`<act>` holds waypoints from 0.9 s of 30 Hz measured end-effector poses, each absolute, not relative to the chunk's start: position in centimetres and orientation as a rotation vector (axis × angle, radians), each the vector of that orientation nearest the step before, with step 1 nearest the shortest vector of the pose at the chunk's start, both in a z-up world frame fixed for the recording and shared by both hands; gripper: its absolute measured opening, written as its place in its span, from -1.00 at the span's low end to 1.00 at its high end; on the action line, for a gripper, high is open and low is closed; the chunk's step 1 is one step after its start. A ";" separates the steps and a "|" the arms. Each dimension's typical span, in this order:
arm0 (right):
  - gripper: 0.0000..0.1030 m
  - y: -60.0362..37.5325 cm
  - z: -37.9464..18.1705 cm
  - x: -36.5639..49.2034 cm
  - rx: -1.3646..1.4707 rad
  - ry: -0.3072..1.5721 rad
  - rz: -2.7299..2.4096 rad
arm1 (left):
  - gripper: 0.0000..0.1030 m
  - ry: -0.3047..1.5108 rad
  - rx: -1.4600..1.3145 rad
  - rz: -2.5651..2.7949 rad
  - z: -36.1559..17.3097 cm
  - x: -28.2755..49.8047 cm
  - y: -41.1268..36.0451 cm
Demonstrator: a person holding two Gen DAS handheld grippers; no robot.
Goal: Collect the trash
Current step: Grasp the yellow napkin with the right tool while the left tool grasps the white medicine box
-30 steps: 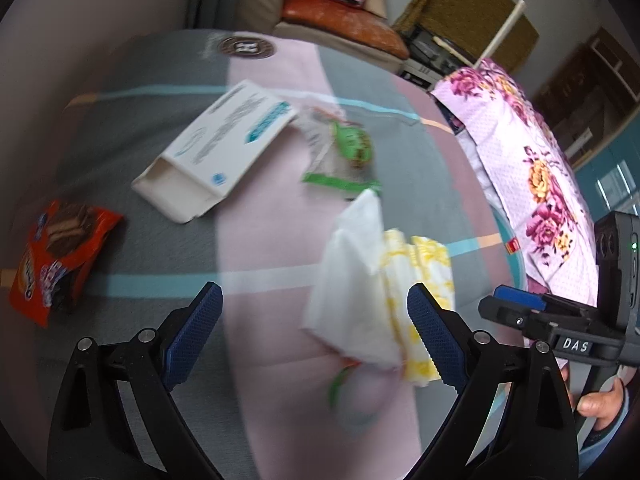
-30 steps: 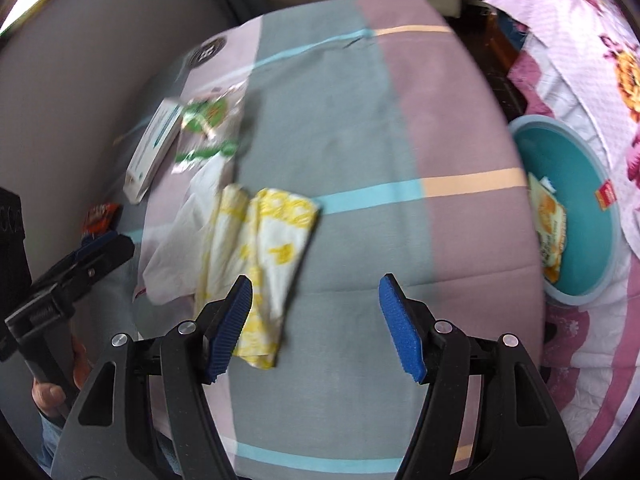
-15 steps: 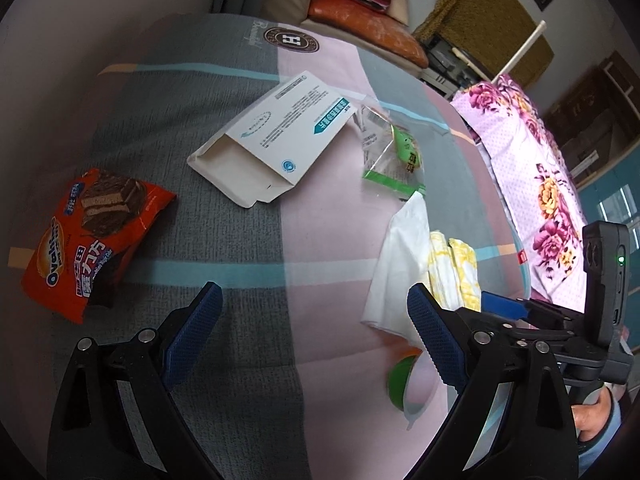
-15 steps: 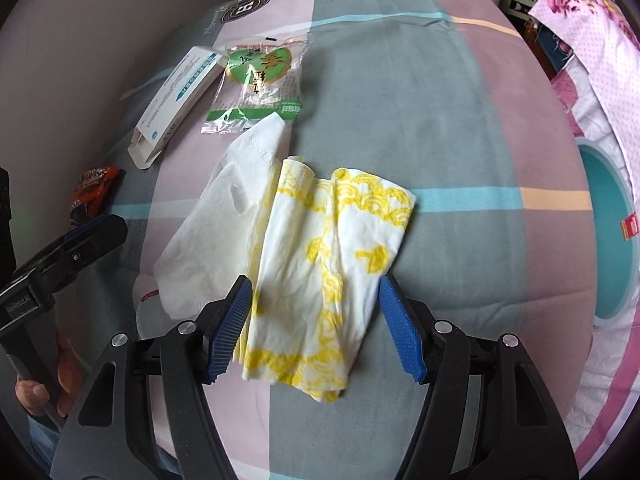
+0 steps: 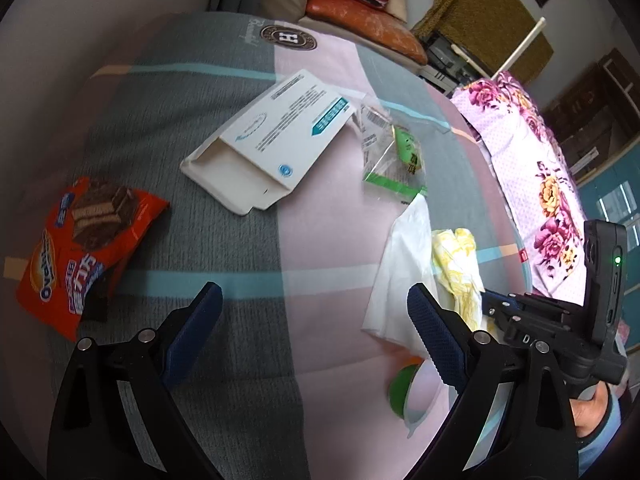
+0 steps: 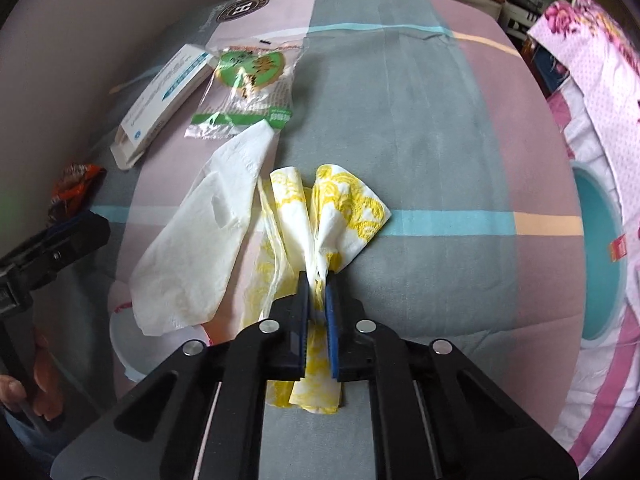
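On the striped surface [image 6: 440, 128], the right gripper [image 6: 317, 280] has its jaws squeezed onto the yellow-patterned napkin [image 6: 352, 204], bunching it up beside the white tissue [image 6: 208, 236]. Left gripper [image 5: 312, 320] hovers with jaws spread wide, nothing between them.

yellow-patterned napkin [image 6: 348, 204], orange wrapper [image 5: 80, 244]
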State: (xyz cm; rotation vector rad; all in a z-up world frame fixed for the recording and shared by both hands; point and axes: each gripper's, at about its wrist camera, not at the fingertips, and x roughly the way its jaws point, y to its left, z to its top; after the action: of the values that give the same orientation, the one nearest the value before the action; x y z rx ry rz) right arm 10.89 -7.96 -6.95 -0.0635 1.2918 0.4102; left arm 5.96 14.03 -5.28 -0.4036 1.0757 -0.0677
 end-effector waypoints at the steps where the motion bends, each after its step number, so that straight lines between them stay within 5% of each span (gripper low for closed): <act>1: -0.88 -8.2 -6.8 11.2 -0.053 1.286 0.406 | 0.82 1.074 -0.396 -0.068 -5.2 6.1 14.0; 26: -0.88 -12.1 -4.6 18.2 0.142 1.229 0.402 | 0.82 1.152 -0.011 0.039 -7.0 18.1 15.4; 27: -0.88 -12.2 -4.8 18.3 0.147 1.232 0.401 | 0.70 1.155 -0.014 0.038 -7.2 18.3 15.4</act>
State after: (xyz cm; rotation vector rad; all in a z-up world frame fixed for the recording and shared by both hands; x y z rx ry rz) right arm 18.27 -12.16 -4.77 0.1475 1.2317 0.4010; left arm 18.33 15.38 -7.23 -0.0144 1.1548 0.0381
